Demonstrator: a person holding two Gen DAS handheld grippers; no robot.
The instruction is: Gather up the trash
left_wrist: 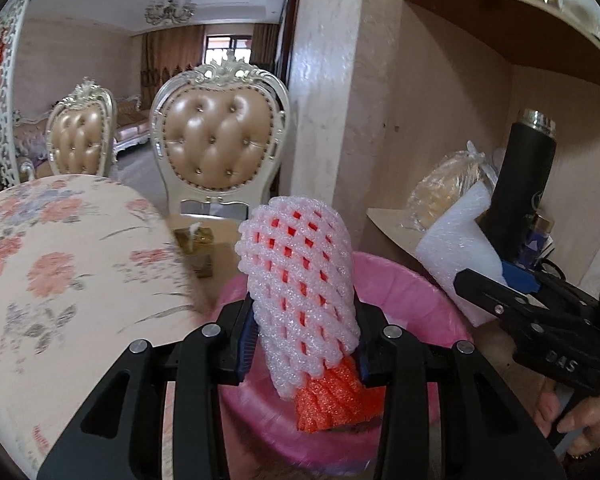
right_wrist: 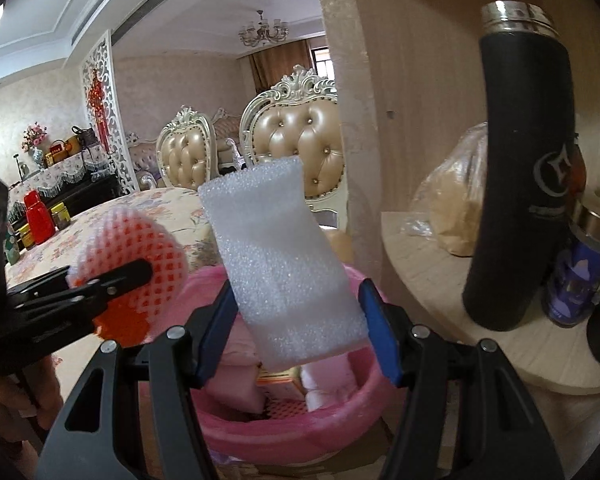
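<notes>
Black flask [right_wrist: 516,184] crowds the shelf [right_wrist: 428,268] — perhaps beside the bin [right_wrist: 284,432].

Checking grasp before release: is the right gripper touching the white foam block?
Touching. The right wrist view shows both blue pads of the right gripper pressed against the sides of the white foam block, held above the pink bin.

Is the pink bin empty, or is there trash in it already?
Not empty. The right wrist view shows pinkish foam pieces and an orange packet inside the pink bin.

Foam sheet [right_wrist: 292,264] hides most bin contents [right_wrist: 276,384] (pink packets?).
</notes>
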